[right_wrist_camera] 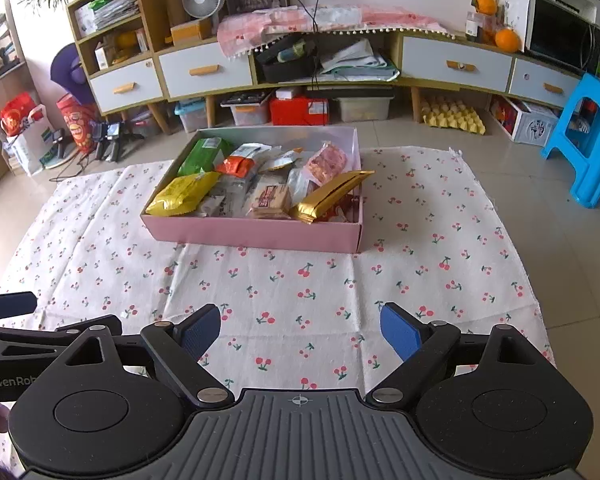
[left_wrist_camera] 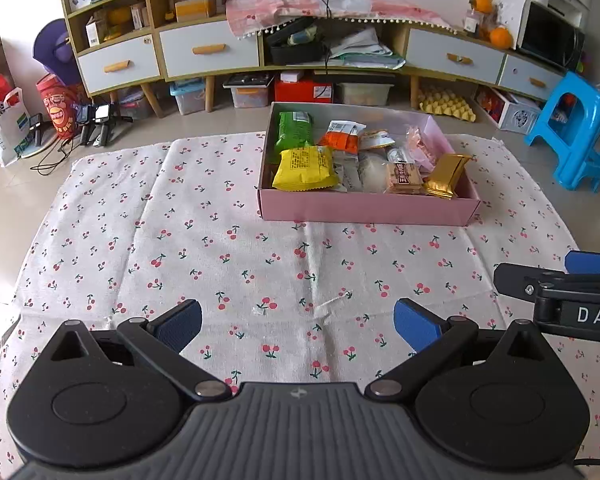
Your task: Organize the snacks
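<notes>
White cherry-print cloth (left_wrist_camera: pixel 204 240) on tiled floor (right_wrist_camera: pixel 540 200); cabinet (left_wrist_camera: pixel 208 48) behind, blue stool (left_wrist_camera: pixel 576 132) at right. One pink box (right_wrist_camera: pixel 256 234) on cloth holds snacks: one green (right_wrist_camera: pixel 204 156), one yellow (right_wrist_camera: pixel 182 194), one gold (right_wrist_camera: pixel 328 196). Left gripper (left_wrist_camera: pixel 298 326) and right gripper (right_wrist_camera: pixel 300 332) both released, empty.

A: What sits at the bottom of the pink box (right_wrist_camera: pixel 256 236)?

B: Can't tell. The yellow packet (right_wrist_camera: pixel 182 194) and gold packet (right_wrist_camera: pixel 330 196) cover the wrappers beneath, and their print is too small to read.

A: And the other tongs?

B: The right tongs (left_wrist_camera: pixel 572 280) are cut off by the left view's edge; the left tongs (right_wrist_camera: pixel 8 306) by the right view's edge.
</notes>
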